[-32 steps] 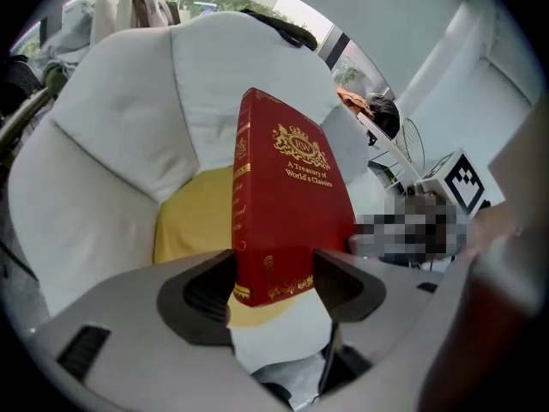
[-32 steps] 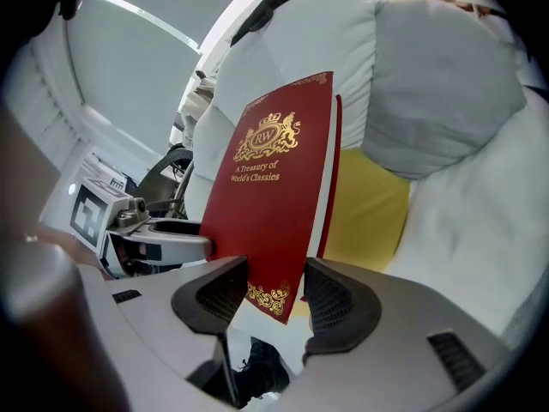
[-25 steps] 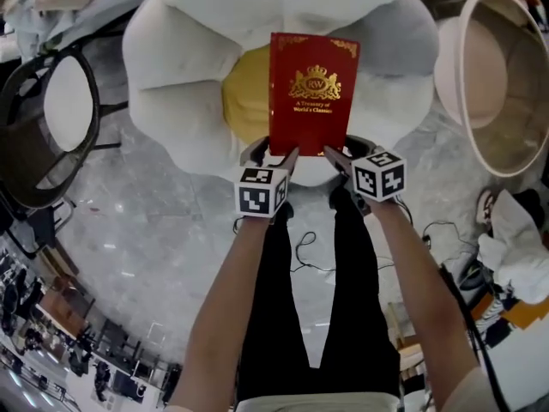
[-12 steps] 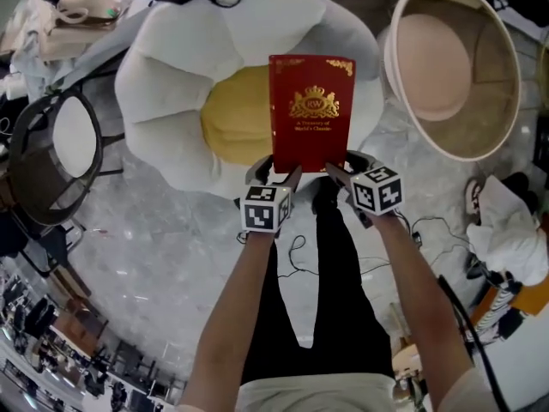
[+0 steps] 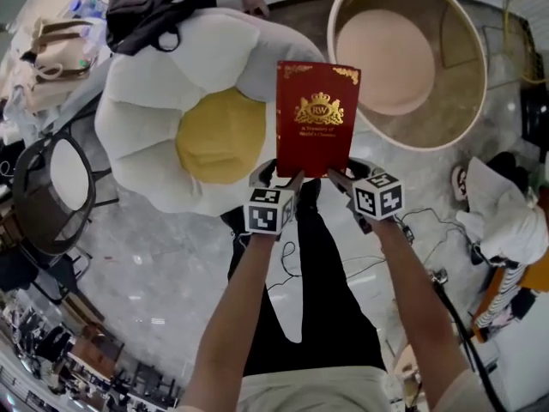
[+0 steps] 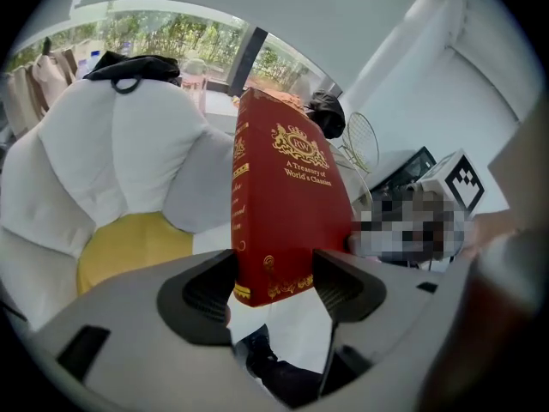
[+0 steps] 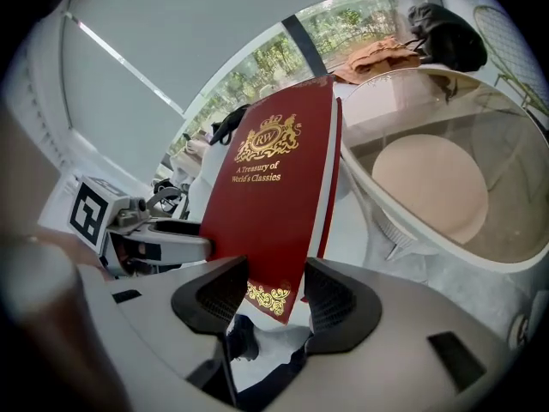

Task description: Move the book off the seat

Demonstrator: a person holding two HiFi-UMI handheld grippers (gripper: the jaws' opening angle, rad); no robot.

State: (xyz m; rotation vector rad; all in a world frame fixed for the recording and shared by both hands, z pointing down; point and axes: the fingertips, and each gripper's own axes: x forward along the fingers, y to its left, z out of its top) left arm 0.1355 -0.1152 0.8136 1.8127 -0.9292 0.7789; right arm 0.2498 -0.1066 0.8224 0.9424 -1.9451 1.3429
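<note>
The head view looks steeply down over the person's forearms, far enough off to take in the left gripper (image 5: 290,178), the right gripper (image 5: 333,175), the red hardcover book with a gold crest (image 5: 316,114), the white flower-shaped cushion seat with a yellow centre (image 5: 141,114) and the round cream tub chair (image 5: 459,101). Each gripper view sits close behind its own jaws and faces along them. All three share the book; the left gripper view adds the cushion seat, the right gripper view the tub chair, and each catches the other gripper's marker cube (image 6: 463,183).
</note>
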